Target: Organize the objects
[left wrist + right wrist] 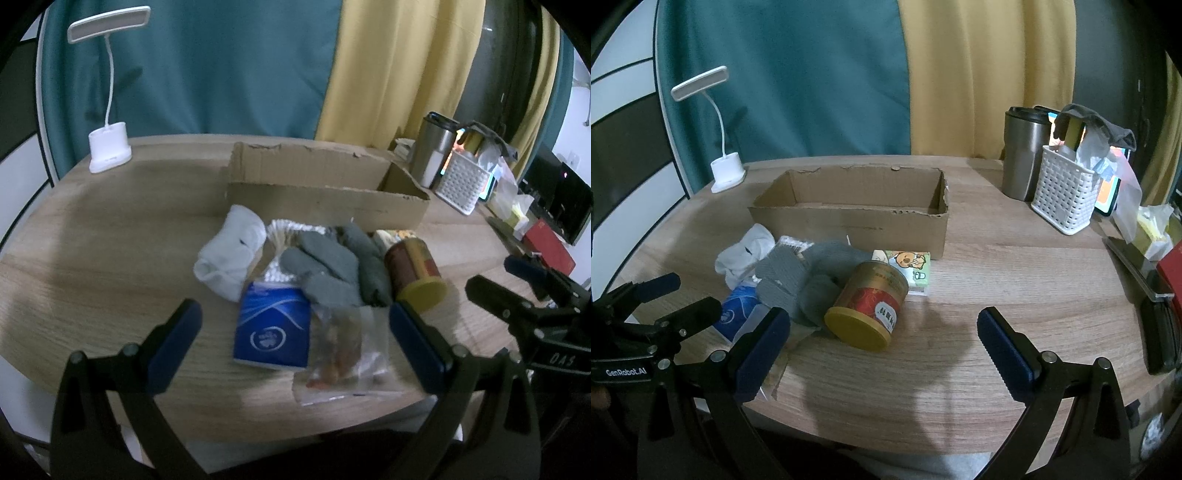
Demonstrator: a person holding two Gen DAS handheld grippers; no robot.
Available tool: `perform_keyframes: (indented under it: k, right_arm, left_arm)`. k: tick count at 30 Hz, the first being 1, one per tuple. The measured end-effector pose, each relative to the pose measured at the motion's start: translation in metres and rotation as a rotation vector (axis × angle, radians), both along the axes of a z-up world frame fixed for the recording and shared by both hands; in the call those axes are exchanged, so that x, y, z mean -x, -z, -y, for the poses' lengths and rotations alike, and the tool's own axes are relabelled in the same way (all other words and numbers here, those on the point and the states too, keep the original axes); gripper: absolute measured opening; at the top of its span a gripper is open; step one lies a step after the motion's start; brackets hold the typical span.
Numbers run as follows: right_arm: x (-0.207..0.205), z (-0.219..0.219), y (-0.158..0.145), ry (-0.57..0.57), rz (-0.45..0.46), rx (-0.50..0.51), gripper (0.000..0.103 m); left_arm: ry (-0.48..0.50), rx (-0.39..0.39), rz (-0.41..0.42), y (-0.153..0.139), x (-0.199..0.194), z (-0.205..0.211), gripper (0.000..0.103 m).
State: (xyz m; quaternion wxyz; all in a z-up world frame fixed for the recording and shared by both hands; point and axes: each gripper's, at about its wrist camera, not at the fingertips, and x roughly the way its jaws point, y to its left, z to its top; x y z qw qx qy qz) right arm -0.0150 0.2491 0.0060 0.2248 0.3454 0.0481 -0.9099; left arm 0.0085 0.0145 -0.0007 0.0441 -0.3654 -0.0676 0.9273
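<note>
A white gooseneck desk lamp [726, 173], its flat bar head tilted, stands at the upper left of the right wrist view on a round wood-grain table [997, 280]. Right of it, at center frame, sits a shallow corrugated cardboard box [849, 218] with ragged torn edges, open at the top.

In front of the box lies the heap of things: a crumpled white sock [746, 254] at its left, ribbed grey socks [798, 280] bunched in the middle over a blue tissue pack [737, 314], and a cylindrical tin [868, 306] on its side, gold and red with a yellow plastic lid facing the camera. Behind the tin, touching the box wall, rests a flat green cartoon-printed pack [908, 266]. In the left wrist view a clear plastic bag [343, 350] of small items lies at the lower center, just beside the blue pack.

At the upper right stand a brushed-metal tumbler [1021, 155] and a white perforated plastic basket [1063, 195] stuffed with cloth and wrappers.

The left gripper [295, 343] hovers with blue-padded jaws spread wide around the blue pack and bag, gripping nothing. The right gripper [882, 350] is likewise released, jaws wide apart over bare table near the tin.
</note>
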Motion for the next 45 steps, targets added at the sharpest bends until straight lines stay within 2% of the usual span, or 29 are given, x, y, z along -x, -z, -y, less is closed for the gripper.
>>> perform_keyframes:
  k: [19, 39, 42, 44, 45]
  right_arm:
    - [0.001, -0.002, 0.003, 0.006, 0.005, 0.002, 0.103]
    - [0.009, -0.010, 0.017, 0.023, 0.049, 0.015, 0.103]
    - [0.012, -0.010, 0.020, 0.022, 0.057, 0.016, 0.103]
    - [0.013, -0.010, 0.021, 0.021, 0.059, 0.014, 0.103]
    - [0.015, -0.010, 0.022, 0.021, 0.061, 0.018, 0.103]
  left_arm:
    - [0.005, 0.011, 0.009, 0.003, 0.002, -0.004, 0.102]
    - [0.027, 0.058, 0.074, 0.027, 0.013, -0.021, 0.101]
    - [0.042, 0.064, 0.072, 0.027, 0.014, -0.025, 0.099]
    - [0.059, 0.064, 0.076, 0.026, 0.014, -0.027, 0.090]
    - [0.071, 0.061, 0.079, 0.027, 0.015, -0.029, 0.090]
